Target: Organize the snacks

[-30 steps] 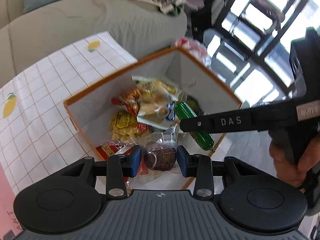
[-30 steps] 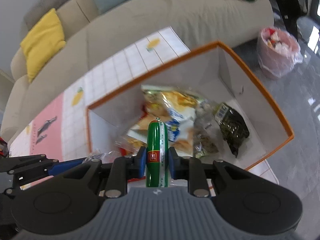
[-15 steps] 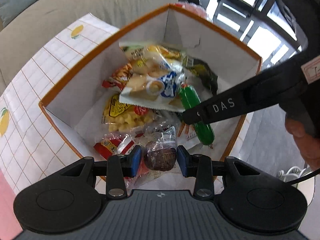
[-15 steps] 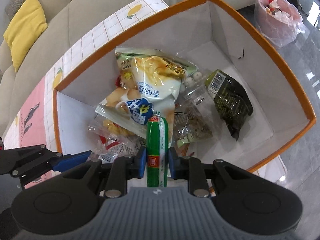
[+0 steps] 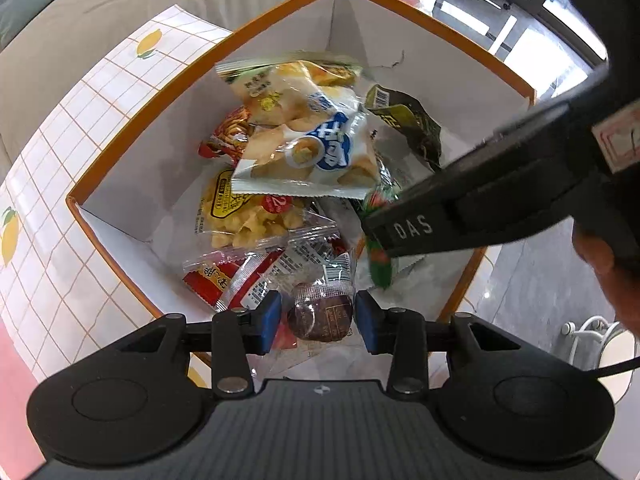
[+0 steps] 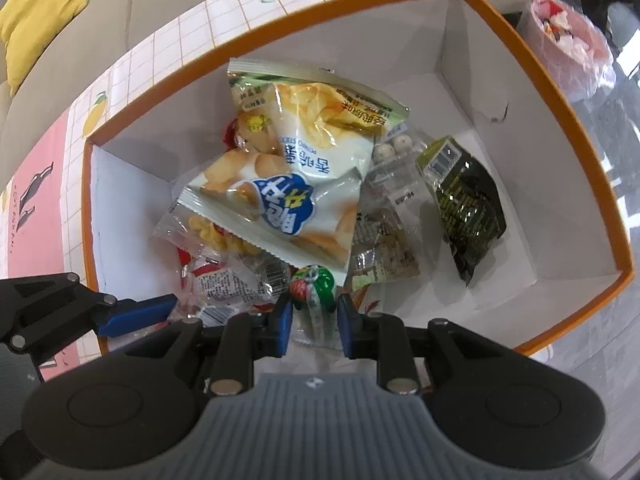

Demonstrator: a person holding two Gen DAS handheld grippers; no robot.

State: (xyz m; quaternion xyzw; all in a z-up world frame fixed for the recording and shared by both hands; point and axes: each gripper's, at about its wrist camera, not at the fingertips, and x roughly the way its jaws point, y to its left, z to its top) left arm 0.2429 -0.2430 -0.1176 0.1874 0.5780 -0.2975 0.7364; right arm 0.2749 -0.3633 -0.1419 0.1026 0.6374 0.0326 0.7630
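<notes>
1. Opening over the orange-rimmed box (image 6: 540, 168): left gripper (image 5: 318, 316), fingers (image 5: 270, 316) parting, with the brown wrapped snack (image 5: 320, 312) between them but no longer squeezed, a sliver of gap on each side.
2. Apparently still clenched on the green sausage (image 6: 316, 284): right gripper (image 6: 314, 320), although blur on the sausage leaves the contact less than certain.
3. Both items above the box's near edge, over the pile of packets, not yet resting on the floor of the box.
4. Risk for the brown wrapped snack: landing on the sloped, slippery wrappers so close to the near edge, then sliding or bouncing over the rim onto the counter.
5. Risk for the green sausage: rolling once freed, being round and slick, or wedging upright between the big chip bag (image 6: 304, 168) and the neighbouring packets.
6. Further risk: fingers of one tool knocking the other, given how close together they work.
7. Long axis of the green sausage: steeply downward into the box, seen almost end-on from the right wrist, red-clipped tip toward the packets.
</notes>
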